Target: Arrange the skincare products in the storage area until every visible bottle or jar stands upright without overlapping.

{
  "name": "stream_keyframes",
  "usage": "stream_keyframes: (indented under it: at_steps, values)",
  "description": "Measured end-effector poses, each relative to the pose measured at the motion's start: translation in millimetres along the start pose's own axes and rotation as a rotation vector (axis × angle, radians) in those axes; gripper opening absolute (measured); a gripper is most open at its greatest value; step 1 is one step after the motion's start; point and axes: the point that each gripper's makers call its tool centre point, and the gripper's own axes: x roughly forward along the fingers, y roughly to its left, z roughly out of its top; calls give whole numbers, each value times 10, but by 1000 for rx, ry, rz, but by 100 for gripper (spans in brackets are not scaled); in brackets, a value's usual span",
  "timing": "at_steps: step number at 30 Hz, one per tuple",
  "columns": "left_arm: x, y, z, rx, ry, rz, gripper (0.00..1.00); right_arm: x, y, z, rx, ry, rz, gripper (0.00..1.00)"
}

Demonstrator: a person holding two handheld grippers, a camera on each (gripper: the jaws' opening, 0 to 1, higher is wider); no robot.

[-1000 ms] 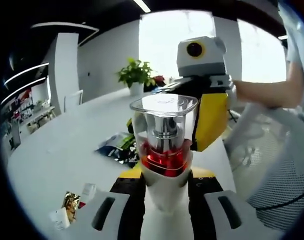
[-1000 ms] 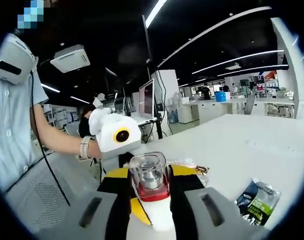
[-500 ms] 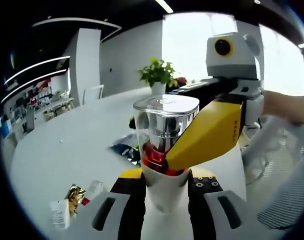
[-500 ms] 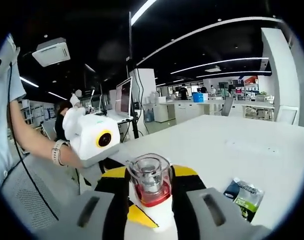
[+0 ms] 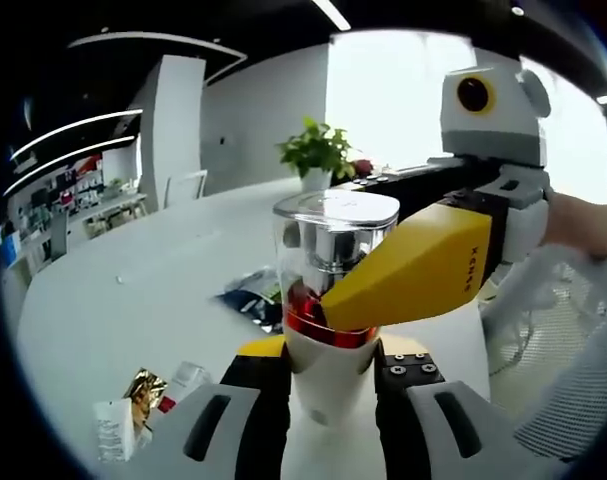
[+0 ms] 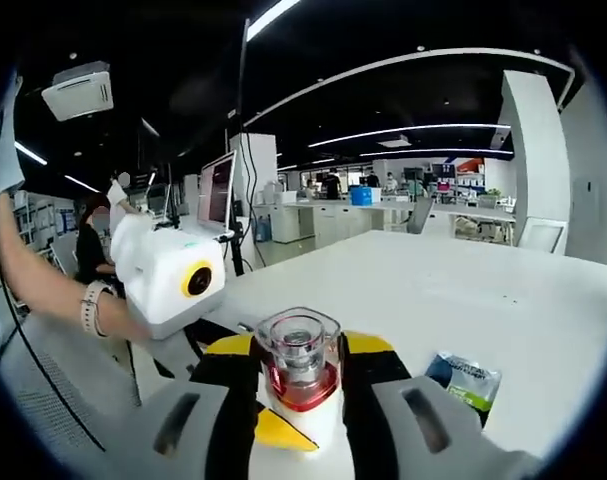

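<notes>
The pump bottle [image 5: 330, 300], white-bodied with a red band under a clear square cap, stands upright between my left gripper [image 5: 328, 385]'s jaws, which pinch its white base. In the right gripper view the same bottle [image 6: 298, 385] sits between my right gripper [image 6: 299, 405]'s jaws, pressed against it on both sides. Compared with a second ago, the right gripper [image 5: 423, 275] has swung in from the right of the left gripper view; its yellow jaw now lies across the red band, where before it hung behind the bottle.

On the white table [image 5: 133, 300] in the left gripper view, small gold and white sachets [image 5: 133, 410] lie near the gripper, and a dark foil packet [image 5: 248, 295] lies just behind the bottle. A potted plant [image 5: 318, 155] stands at the far edge. In the right gripper view a blue and green packet [image 6: 463, 380] rests on the table [image 6: 463, 290] to the right, and beyond it are office desks. I cannot tell any storage container here.
</notes>
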Motion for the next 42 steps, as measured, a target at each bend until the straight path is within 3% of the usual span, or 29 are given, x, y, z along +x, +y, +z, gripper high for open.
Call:
stream_keyframes:
  at_steps: [13, 24, 42]
  values:
    - [22, -73, 48, 79, -15, -25, 30, -66, -37, -28, -45, 37, -15, 29]
    - [14, -127, 108, 76, -23, -63, 27, -172, -117, -40, -43, 33, 10, 28]
    - [-9, -108, 119, 71, -25, -65, 21, -306, -339, -66, -57, 37, 31, 28]
